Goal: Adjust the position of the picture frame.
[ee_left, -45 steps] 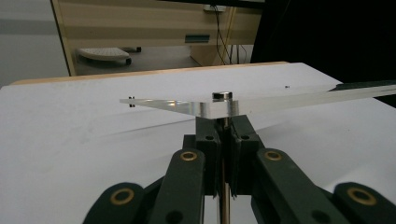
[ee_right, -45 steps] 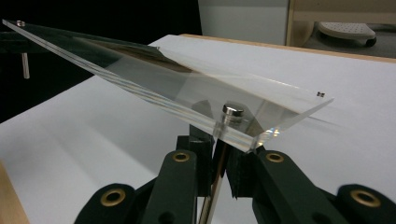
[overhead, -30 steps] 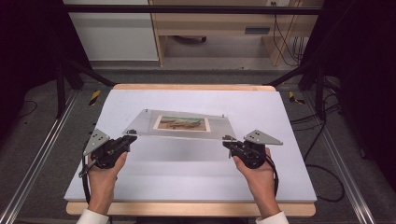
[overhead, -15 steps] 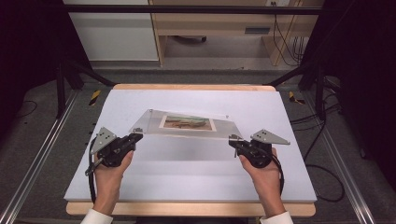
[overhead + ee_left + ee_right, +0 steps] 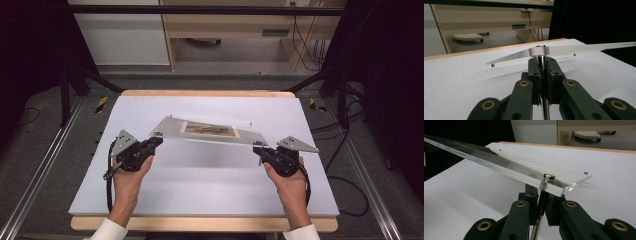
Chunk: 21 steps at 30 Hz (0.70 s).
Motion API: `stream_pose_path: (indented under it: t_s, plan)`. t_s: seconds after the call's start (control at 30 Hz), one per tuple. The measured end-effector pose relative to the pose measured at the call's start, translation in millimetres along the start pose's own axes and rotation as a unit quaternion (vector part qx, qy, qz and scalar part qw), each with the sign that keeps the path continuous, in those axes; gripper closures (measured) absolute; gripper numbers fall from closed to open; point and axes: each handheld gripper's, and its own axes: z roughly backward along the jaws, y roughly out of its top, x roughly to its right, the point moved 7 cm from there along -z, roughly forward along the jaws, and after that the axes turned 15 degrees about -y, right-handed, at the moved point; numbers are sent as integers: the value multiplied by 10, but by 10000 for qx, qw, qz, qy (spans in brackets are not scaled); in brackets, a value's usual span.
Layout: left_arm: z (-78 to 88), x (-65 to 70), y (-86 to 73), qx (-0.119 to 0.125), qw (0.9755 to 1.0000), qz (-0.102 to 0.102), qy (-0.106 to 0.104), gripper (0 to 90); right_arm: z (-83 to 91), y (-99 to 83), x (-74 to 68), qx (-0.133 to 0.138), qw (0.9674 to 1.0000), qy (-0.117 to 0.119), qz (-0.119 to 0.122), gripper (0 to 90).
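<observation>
A clear frame (image 5: 210, 131) with a picture (image 5: 208, 129) in it hangs above the white table (image 5: 200, 190), near its middle, carried by two grippers. The left gripper (image 5: 156, 140) has its jaws clamped on the metal leg (image 5: 541, 63) under the frame's near-left corner. The right gripper (image 5: 259, 148) grips the leg (image 5: 541, 202) under the near-right corner

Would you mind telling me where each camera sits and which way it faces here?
High view: above the person's side, facing forward and down on the white table; forearms, left gripper, right gripper.
Left gripper view: along its jaws, clamped on a metal post under the clear panel.
Right gripper view: likewise, another post.
All share the panel.
</observation>
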Motion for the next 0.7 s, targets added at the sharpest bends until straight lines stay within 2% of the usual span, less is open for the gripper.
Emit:
stream_pose_path:
  t_s: [0.7]
  plan:
    - [-89, 30, -76, -55, 10000, -33, -48, 819, -8, -26, 99, -77, 9999, -87, 2, 818]
